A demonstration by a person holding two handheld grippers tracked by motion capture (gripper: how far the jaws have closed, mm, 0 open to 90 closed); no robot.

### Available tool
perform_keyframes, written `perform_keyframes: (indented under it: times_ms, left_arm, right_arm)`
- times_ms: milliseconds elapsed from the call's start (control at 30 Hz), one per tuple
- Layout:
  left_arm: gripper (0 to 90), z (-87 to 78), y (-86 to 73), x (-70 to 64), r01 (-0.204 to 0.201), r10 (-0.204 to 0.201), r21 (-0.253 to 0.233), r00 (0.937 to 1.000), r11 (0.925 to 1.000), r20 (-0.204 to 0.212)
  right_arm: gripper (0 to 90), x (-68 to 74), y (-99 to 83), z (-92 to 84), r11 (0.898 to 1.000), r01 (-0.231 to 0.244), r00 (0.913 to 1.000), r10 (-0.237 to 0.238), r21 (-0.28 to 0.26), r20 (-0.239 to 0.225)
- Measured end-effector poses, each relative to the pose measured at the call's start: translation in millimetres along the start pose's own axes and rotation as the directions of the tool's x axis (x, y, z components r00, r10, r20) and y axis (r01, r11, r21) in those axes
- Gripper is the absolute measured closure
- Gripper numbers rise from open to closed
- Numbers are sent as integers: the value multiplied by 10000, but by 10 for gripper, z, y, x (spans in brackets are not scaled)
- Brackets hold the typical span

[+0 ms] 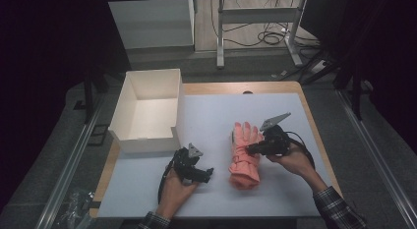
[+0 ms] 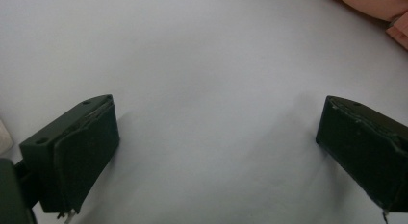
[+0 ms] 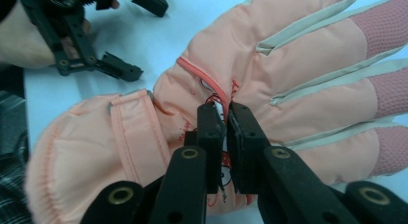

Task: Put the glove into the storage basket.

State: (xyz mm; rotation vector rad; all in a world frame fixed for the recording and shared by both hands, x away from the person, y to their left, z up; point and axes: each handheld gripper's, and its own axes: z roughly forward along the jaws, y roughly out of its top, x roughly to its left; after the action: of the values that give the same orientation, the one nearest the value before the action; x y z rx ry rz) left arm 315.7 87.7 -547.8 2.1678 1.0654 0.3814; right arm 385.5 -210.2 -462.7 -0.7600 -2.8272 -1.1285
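Upper left, we see the white box [image 1: 147, 111]; the pink glove [image 1: 244, 153] points up-frame, right tongs [image 3: 226, 119] pinching it, left tongs [image 2: 216, 152] released.

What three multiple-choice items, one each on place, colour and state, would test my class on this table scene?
1. Where is the box? A far left of the table B near right C on the glove
2. What colour is the glove? A blue B pink C green
3. How are the right gripper jaws? A wide open B pinched on the glove C holding the box

A: the box sits at the table's far left corner. B: its fabric is pink. B: the jaws squeeze a fold of glove fabric between them.
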Motion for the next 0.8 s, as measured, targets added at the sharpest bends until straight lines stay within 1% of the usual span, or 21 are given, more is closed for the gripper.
perform_keyframes:
  times_ms: [67, 133, 200, 333, 400, 500, 667, 800]
  left_arm:
    - [14, -1, 0, 0, -2, 2, 13, 10000, 10000, 10]
    - [14, -2, 1, 2, -23, 23, 31, 10000, 10000, 17]
    - [14, -2, 1, 2, -22, 22, 32, 10000, 10000, 16]
    - [14, -1, 1, 1, -6, 6, 23, 10000, 10000, 17]
    - [14, 0, 1, 1, 2, -2, 14, 10000, 10000, 12]
    - [14, 0, 0, 0, 1, -1, 1, 10000, 10000, 2]
    - [14, -1, 1, 1, 0, 0, 13, 10000, 10000, 11]
    - [14, -1, 1, 1, -2, 2, 13, 10000, 10000, 12]
  right_arm:
    - [798, -5, -21, 34, 10000, 76, 10000, -75, -29, 54]
    - [774, -33, -52, 64, 9998, -69, 9999, 67, -200, -97]
    - [747, -54, -69, 60, 9993, -174, 9996, 167, -330, -207]
    - [666, -57, -75, 0, 9981, -269, 9996, 263, -554, -101]
    - [619, -58, -71, -36, 9973, -248, 9997, 250, -693, 22]
    - [589, -43, -62, -111, 9950, -240, 9992, 269, -973, 290]
    - [572, -21, -63, -248, 9902, -147, 9956, 273, -1387, 896]
    - [581, 0, -128, -358, 9871, -28, 9904, 248, -1600, 1359]
